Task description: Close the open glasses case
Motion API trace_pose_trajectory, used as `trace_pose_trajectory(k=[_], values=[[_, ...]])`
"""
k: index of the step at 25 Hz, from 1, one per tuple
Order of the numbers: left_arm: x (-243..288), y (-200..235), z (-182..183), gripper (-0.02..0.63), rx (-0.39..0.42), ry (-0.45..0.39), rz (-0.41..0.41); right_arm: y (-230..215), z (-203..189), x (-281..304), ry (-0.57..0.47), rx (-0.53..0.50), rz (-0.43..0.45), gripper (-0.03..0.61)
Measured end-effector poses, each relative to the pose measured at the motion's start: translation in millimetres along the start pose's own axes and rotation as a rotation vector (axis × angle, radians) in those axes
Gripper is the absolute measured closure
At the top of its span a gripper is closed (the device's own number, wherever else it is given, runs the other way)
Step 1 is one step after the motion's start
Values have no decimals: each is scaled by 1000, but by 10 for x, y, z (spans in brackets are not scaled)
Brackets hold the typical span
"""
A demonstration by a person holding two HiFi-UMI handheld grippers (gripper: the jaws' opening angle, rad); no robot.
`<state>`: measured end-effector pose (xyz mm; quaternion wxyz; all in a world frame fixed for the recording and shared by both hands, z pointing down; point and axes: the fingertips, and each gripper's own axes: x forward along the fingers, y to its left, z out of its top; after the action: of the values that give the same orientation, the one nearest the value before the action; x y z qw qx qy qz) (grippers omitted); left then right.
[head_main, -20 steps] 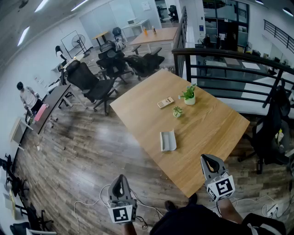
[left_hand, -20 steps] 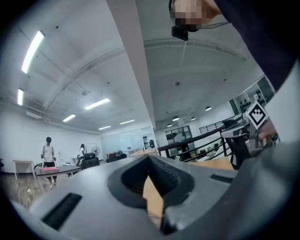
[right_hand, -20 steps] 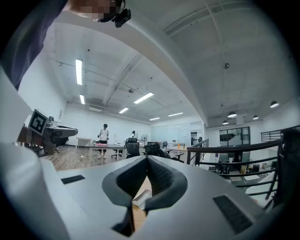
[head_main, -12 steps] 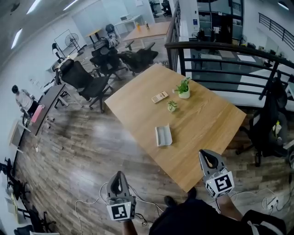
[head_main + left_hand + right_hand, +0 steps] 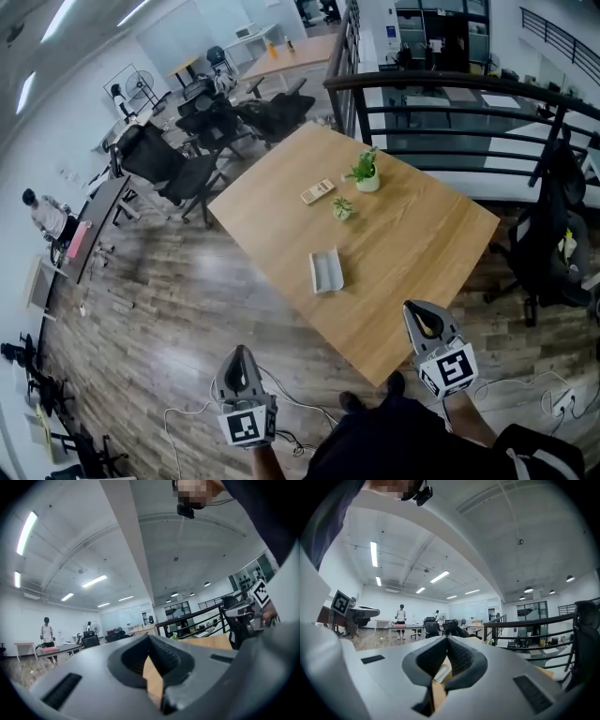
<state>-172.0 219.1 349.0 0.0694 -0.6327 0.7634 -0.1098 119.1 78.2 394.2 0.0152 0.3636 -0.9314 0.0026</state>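
Note:
An open pale grey glasses case (image 5: 325,271) lies on the wooden table (image 5: 427,234), nearer the table's left edge, lid folded back. My left gripper (image 5: 241,359) hangs over the floor, short of the table and below-left of the case, jaws shut and empty. My right gripper (image 5: 421,319) hovers by the table's near corner, right of the case, also shut with nothing held. In the right gripper view the case (image 5: 442,672) shows as a pale sliver through the slit between the jaws. In the left gripper view only table wood shows past the left gripper (image 5: 151,658).
Two small potted plants (image 5: 364,171) (image 5: 341,208) and a flat wooden block (image 5: 317,191) stand at the table's far side. Black office chairs (image 5: 178,159) crowd the left, a dark railing (image 5: 450,89) runs behind, and another chair (image 5: 553,244) sits right. Cables (image 5: 187,412) lie on the floor.
The table and case have drifted slightly up and left in the head view. Both grippers stay low in the view, jaws unchanged.

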Motion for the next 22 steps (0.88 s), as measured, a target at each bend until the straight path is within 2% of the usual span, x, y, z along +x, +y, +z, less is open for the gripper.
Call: trace_pose_trajectory(k=[5, 13, 19, 22], values=[[111, -203, 4, 615, -16, 19, -24, -300, -203, -150, 23, 36, -20, 564], [386, -431, 44, 615, 17, 50, -49, -659, -539, -243, 78, 92, -43, 563], [632, -384, 45, 615, 38, 39, -65, -657, -535, 10, 80, 90, -38, 563], [841, -307, -45, 615, 15, 34, -79, -595, -483, 235, 78, 75, -34, 563]])
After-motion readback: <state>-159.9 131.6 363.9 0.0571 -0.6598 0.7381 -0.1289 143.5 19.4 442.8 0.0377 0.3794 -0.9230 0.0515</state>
